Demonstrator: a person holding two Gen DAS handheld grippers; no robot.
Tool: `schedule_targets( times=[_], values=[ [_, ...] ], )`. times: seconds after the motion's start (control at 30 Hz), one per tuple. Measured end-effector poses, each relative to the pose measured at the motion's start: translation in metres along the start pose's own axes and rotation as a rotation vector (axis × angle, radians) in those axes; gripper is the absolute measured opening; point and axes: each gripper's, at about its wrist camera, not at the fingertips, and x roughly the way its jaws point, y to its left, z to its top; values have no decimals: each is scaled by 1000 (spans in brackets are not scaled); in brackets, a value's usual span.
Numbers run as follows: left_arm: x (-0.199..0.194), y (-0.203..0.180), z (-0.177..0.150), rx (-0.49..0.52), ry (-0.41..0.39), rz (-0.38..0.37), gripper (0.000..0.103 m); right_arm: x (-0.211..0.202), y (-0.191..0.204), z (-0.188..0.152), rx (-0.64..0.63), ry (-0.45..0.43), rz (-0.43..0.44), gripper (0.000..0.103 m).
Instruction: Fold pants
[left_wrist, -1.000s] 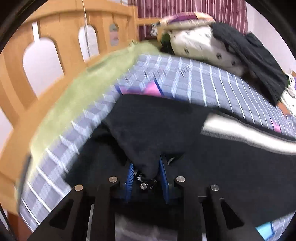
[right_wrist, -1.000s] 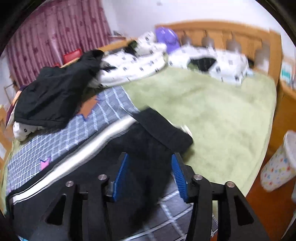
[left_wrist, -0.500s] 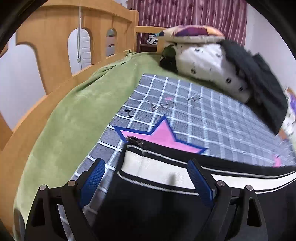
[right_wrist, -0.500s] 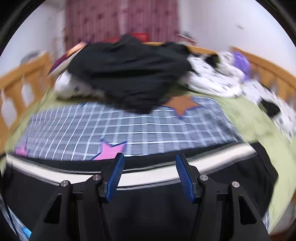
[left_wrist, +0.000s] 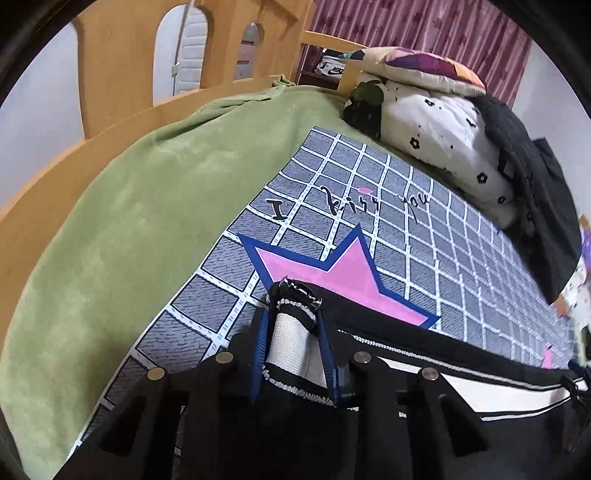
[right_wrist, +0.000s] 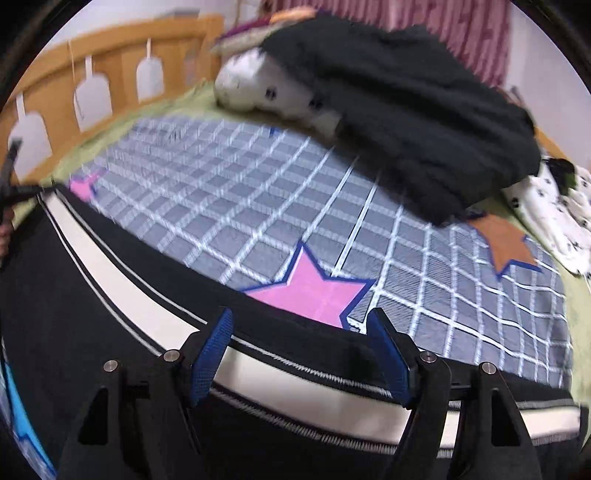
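Black pants with a white side stripe (left_wrist: 480, 384) lie stretched along the near edge of a grey checked mat (left_wrist: 406, 206) on the bed. My left gripper (left_wrist: 293, 325) is shut on the pants' end, pinching the bunched white stripe and black hem (left_wrist: 291, 332) between its blue pads. In the right wrist view the pants (right_wrist: 110, 295) run from far left to lower right. My right gripper (right_wrist: 301, 325) is open, its fingers straddling the stripe over the pants' edge, near a pink star (right_wrist: 314, 291).
A green blanket (left_wrist: 129, 206) covers the bed under the mat. A wooden bed rail (left_wrist: 110, 74) runs along the left. A pile of white patterned bedding (left_wrist: 436, 125) and black clothing (right_wrist: 406, 99) sits at the far end of the mat.
My left gripper, open half a second ago, has closed on the pants' striped end. My right gripper has stayed open and swung along the pants' edge.
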Motion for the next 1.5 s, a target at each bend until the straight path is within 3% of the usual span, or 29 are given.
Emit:
schedule_targets(
  times=[0.07,0.1,0.17,0.2,0.23,0.27,0.43,0.53,0.6,0.7,0.77,0.9,0.93,0.97,1.0,1.03,1.13,1.2,1.27,1.5],
  values=[
    [-3,1,0,14,-9,13,26,23,-1,-2,-27,51,-9,64],
    [-3,0,0,19,-12,19,26,31,-2,-6,-27,82,9,48],
    [-6,0,1,21,-21,18,26,32,-2,-12,-20,71,47,34],
    [-7,0,1,19,-27,14,25,29,2,-13,-43,62,49,8],
    [-9,1,2,12,-38,7,25,27,7,-13,-81,62,39,4],
    [-11,2,3,4,-49,1,24,22,13,-13,-119,34,9,4],
    [-25,-1,9,14,-139,-9,16,-6,5,-8,-34,-125,-20,3],
    [-9,-4,6,26,-87,26,16,11,6,-5,-6,-96,-33,3],
    [-2,-4,4,28,-66,46,17,40,13,-12,-7,-23,-55,5],
    [-6,-9,3,48,-69,70,20,39,19,-9,-23,-50,-120,9],
    [-12,-12,2,60,-74,95,26,23,10,-5,20,-82,-111,10],
    [-26,-16,1,72,-109,70,26,-23,-33,-6,112,-149,-120,47],
    [-27,-18,1,72,-111,61,27,-30,-41,-10,132,-161,-124,49],
    [-28,-19,1,72,-110,51,38,-36,-54,-17,164,-163,-137,49],
    [-29,-20,0,70,-110,38,56,-33,-63,-24,178,-138,-159,49],
    [-29,-21,-1,67,-117,35,62,-25,-68,-30,174,-100,-186,49],
    [-30,-28,-4,78,-122,30,62,17,-78,-56,167,25,-218,48],
    [-31,-31,-6,83,-121,31,62,17,-87,-53,224,-1,-198,45],
    [-32,-34,-9,78,-114,22,62,18,-94,-49,300,-26,-233,40],
    [-56,-57,-35,132,-79,-77,62,-2,-74,-36,302,-29,-355,41]
  ],
)
